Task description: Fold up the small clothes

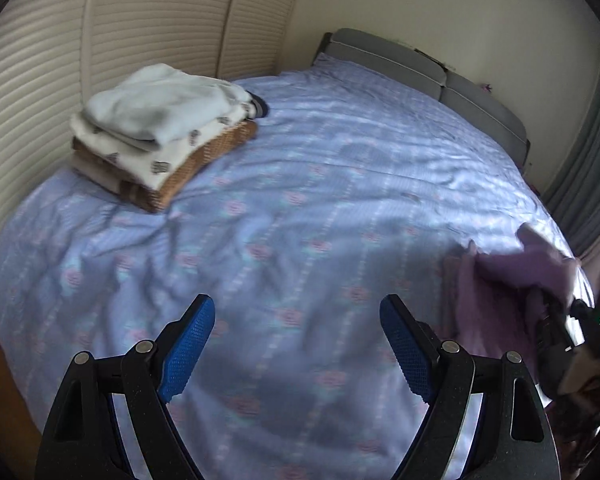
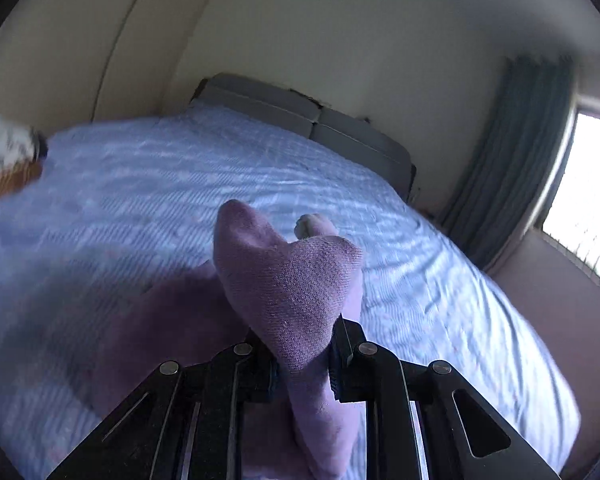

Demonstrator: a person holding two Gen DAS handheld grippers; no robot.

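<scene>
Right tool [image 2: 304, 364] clenched on purple garment [image 2: 288, 280], thin pinch, probably single layer: may slip, bunch. Left tool [image 1: 298, 344] released, empty over bed [image 1: 340, 168].

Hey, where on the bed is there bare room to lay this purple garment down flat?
The widest bare stretch of the bedspread runs from the left gripper up to the grey headboard. It is crowded at the far left, where the stack of folded clothes sits by the slatted doors, and at the right edge, where the purple garment hangs from the right gripper.
</scene>
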